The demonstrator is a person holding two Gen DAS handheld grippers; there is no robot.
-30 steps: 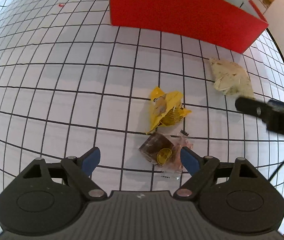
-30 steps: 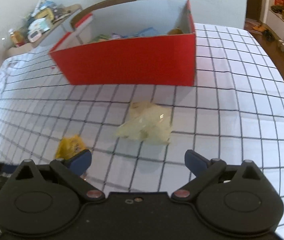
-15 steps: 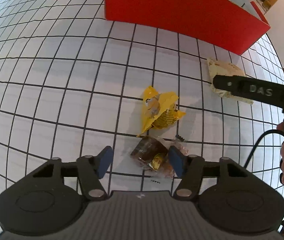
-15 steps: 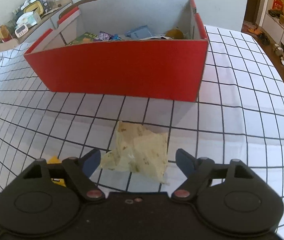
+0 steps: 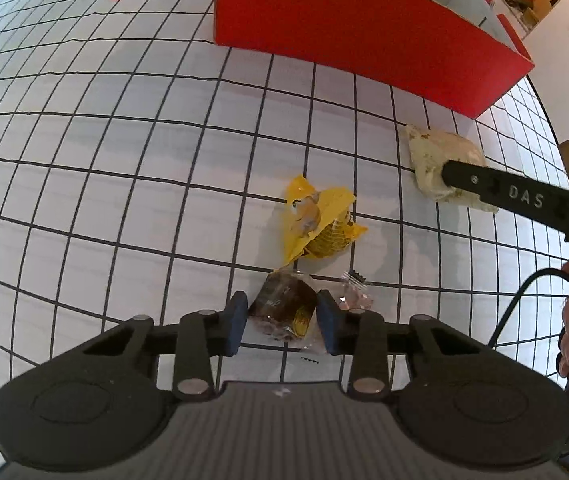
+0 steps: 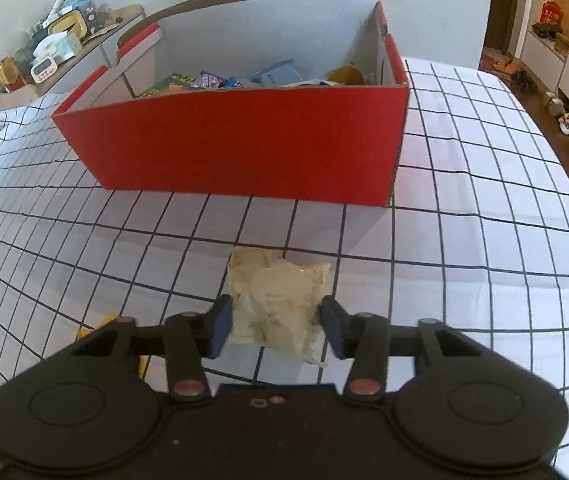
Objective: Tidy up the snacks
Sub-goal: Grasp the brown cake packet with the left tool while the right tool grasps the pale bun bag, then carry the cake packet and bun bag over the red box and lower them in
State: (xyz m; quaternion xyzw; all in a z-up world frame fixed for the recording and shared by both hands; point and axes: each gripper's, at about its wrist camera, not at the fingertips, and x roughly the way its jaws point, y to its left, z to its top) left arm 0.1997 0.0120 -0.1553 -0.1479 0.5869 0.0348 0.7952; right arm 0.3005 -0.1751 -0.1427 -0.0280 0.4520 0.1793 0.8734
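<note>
Box (image 6: 244, 148) at far side of tabletop (image 6: 484, 240), packets inside it, pale snack pouch (image 6: 280, 300) nearer, before its right end, crumpled wrapper (image 5: 320, 220) left of pouch, dark wrapped sweet (image 5: 284, 308) nearest, just before wrapper

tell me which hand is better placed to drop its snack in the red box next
Right, probably. Its tongs are closing around the pale snack bag directly before the red box. The left tongs, closing around the brown snack, sit farther back.
</note>
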